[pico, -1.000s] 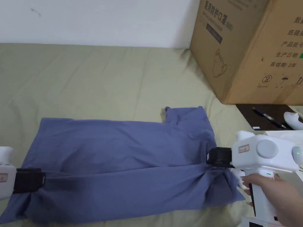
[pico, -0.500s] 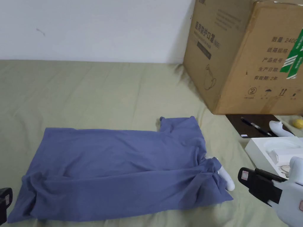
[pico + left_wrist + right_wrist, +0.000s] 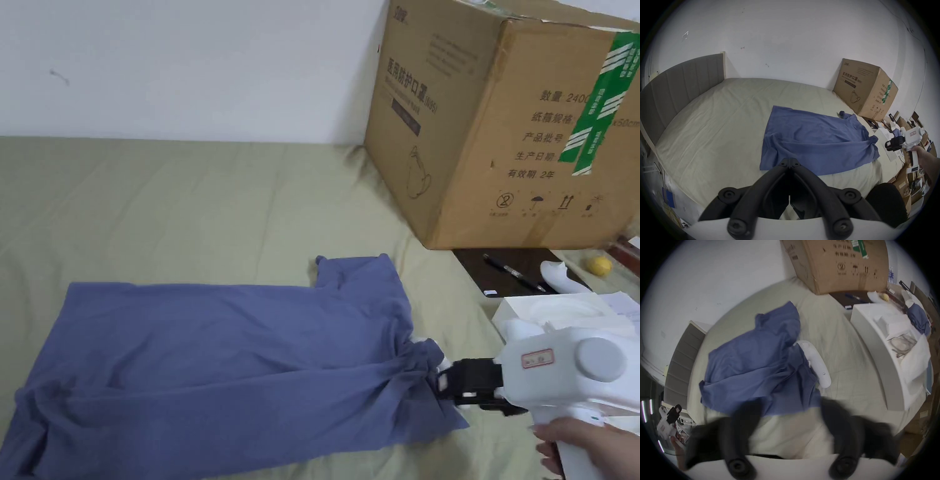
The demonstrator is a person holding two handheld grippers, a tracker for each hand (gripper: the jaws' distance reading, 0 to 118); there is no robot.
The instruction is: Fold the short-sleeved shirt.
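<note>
Right gripper [image 3: 445, 382] beside shirt [image 3: 212, 362] edge

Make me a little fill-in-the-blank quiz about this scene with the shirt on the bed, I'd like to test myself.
1. The shirt lying on the bed is ____ in colour.
2. The left gripper has its jaws ____, holding nothing.
3. The big cardboard box stands against the ____.
4. The right gripper has its jaws ____, beside the shirt's edge.

Missing words: blue; shut; wall; open
</note>
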